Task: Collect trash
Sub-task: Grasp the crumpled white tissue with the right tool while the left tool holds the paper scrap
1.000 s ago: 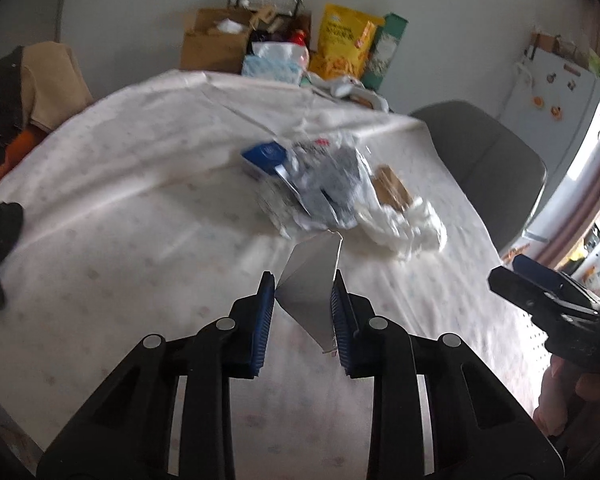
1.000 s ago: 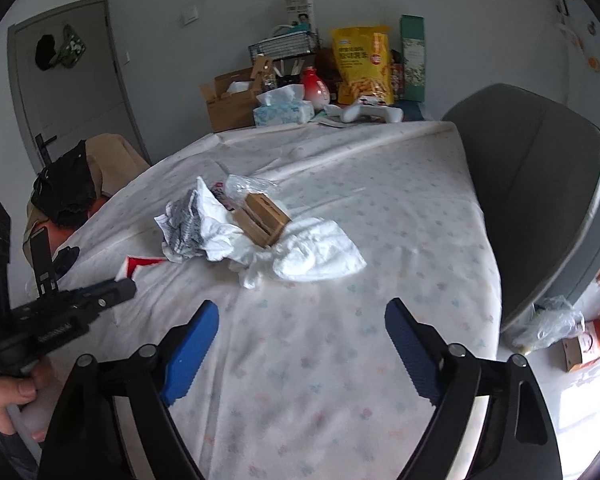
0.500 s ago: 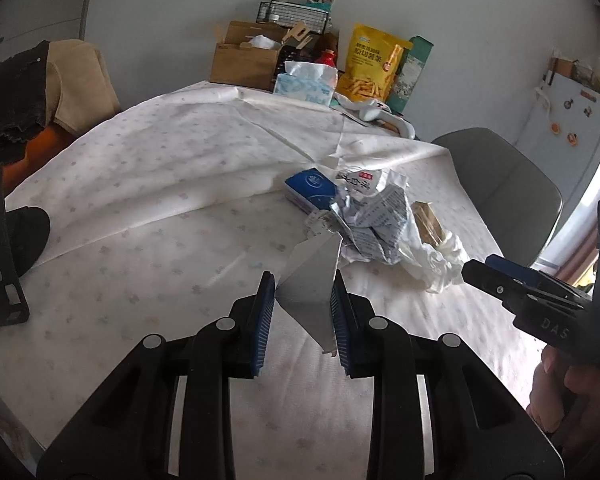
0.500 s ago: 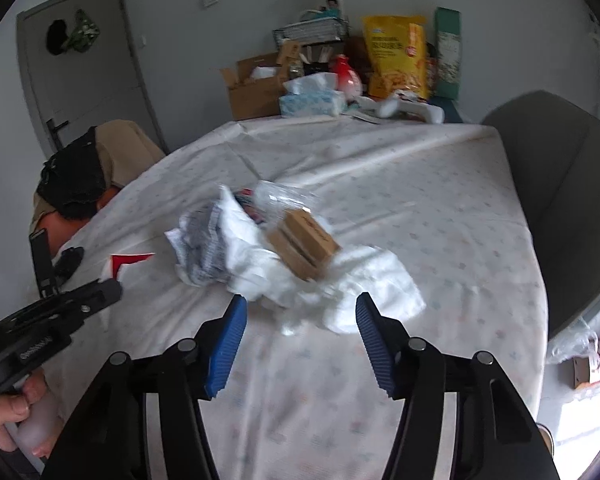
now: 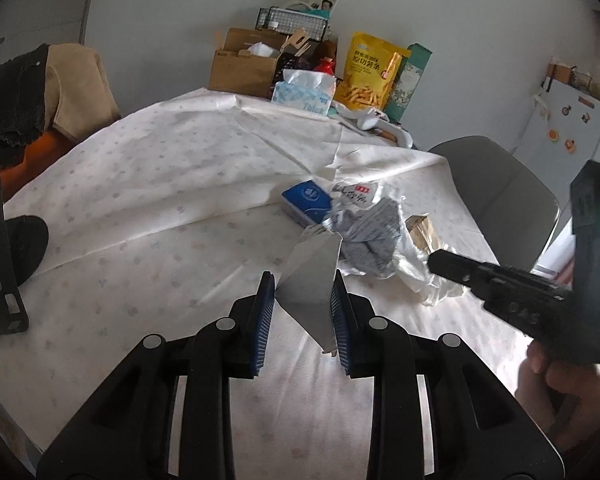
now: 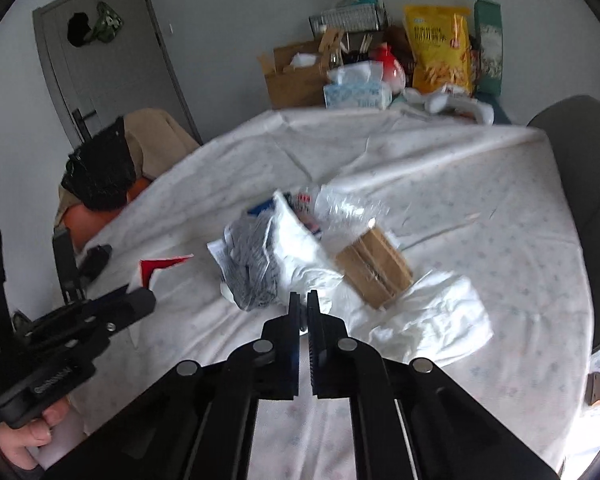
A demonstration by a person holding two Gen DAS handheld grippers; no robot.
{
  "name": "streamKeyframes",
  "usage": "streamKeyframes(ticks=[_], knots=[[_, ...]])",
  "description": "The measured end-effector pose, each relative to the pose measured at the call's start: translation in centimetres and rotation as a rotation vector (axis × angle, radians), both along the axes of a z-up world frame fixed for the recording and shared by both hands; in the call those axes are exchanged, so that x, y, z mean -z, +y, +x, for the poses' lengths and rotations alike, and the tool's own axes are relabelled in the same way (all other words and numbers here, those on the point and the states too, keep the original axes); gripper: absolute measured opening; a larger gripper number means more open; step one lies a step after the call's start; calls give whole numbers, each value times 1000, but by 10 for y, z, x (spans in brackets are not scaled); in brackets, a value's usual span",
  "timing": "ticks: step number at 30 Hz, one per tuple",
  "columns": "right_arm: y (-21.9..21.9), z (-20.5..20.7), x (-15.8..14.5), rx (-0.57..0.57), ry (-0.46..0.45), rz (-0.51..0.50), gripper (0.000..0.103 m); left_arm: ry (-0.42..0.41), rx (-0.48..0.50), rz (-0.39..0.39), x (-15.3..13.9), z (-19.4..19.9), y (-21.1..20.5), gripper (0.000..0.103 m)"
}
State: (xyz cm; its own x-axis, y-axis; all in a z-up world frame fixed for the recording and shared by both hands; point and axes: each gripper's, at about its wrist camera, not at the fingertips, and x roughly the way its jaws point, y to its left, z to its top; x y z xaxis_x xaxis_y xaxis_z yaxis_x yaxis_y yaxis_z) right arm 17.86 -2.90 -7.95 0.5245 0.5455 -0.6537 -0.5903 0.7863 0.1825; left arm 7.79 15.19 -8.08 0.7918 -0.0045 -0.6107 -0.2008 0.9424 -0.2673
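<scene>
a flat piece of card (image 5: 312,280), grey on the side facing the camera, is pinched upright between the blue pads of the left gripper (image 5: 304,300), lifted above the tablecloth (image 5: 160,208). just beyond it lies the trash pile: crumpled paper (image 6: 256,264), a white plastic bag (image 6: 432,316), a small brown box (image 6: 374,266) and a blue packet (image 5: 306,198). the right gripper (image 6: 304,308) hovers at the pile's near edge, its fingers pressed almost together on nothing.

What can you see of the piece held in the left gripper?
A flat, stiff-looking sheet, card or laminated wrapper by its look, plain grey on the side facing the left wrist camera; from the right wrist view it shows red and white. Angular, pointed corners. The left gripper is shut on it, blue pads on both edges, holding it above the tablecloth, short of the trash pile.
</scene>
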Motion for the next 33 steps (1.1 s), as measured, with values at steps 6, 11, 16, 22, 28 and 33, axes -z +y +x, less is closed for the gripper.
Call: streamKeyframes(ticks=[6,11,16,22,28,33], knots=[[-21,-17,-29,3,-54,48,4,-22,25,3,-9,4,-11,28],[-32,-25,-49,9,-96,73,3,-40,44,8,-18,6,-22,28],[-44,-34,-67,17,-133,97,3,-57,56,11,-26,6,-30,28],[-67,-42,-76,52,-154,106,3,-68,77,21,-33,8,-44,28],[-99,-49,-73,111,-148,96,3,-80,119,35,-37,15,-70,28],[-135,-56,-73,192,-159,64,3,-90,178,30,-39,24,-98,28]])
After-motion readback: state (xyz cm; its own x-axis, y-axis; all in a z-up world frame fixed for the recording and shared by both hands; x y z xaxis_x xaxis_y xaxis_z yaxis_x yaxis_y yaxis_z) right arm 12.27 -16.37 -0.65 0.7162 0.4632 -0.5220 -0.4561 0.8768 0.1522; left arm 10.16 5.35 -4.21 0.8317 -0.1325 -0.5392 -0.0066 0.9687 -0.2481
